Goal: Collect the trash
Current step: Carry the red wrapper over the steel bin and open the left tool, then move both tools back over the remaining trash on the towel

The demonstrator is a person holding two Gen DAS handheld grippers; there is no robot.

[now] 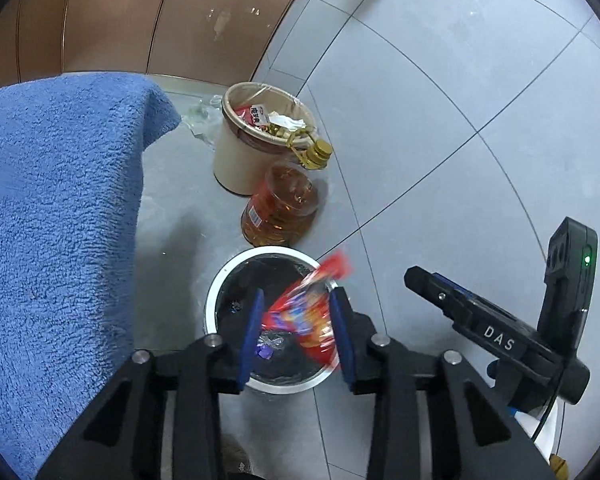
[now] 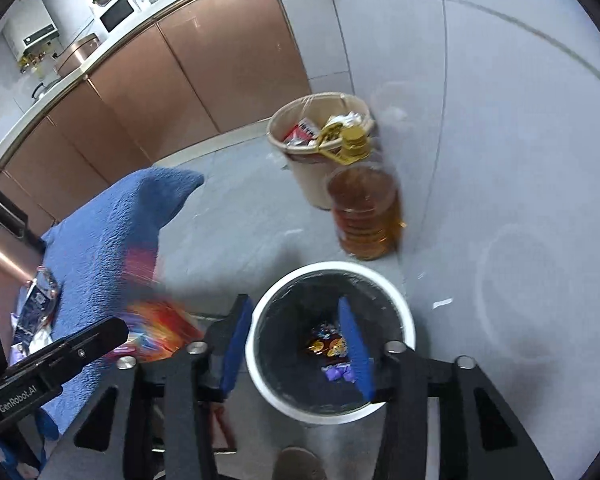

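Snack wrapper point(image 1: 304, 312) sits between my left hand-held gripper point(image 1: 296, 336) fingers above the white bin point(image 1: 212, 292); jaws apart, I'd keep it centred there. Right hand-held gripper point(image 2: 296, 344) gapes empty.

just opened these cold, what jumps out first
A blurred red wrapper sits between the left gripper's open blue fingers, right over a white bin with a black liner on the floor. Just behind the bin stands a big bottle of amber oil with a yellow cap, and behind that a beige bin full of trash. A blue towel fills the left side.
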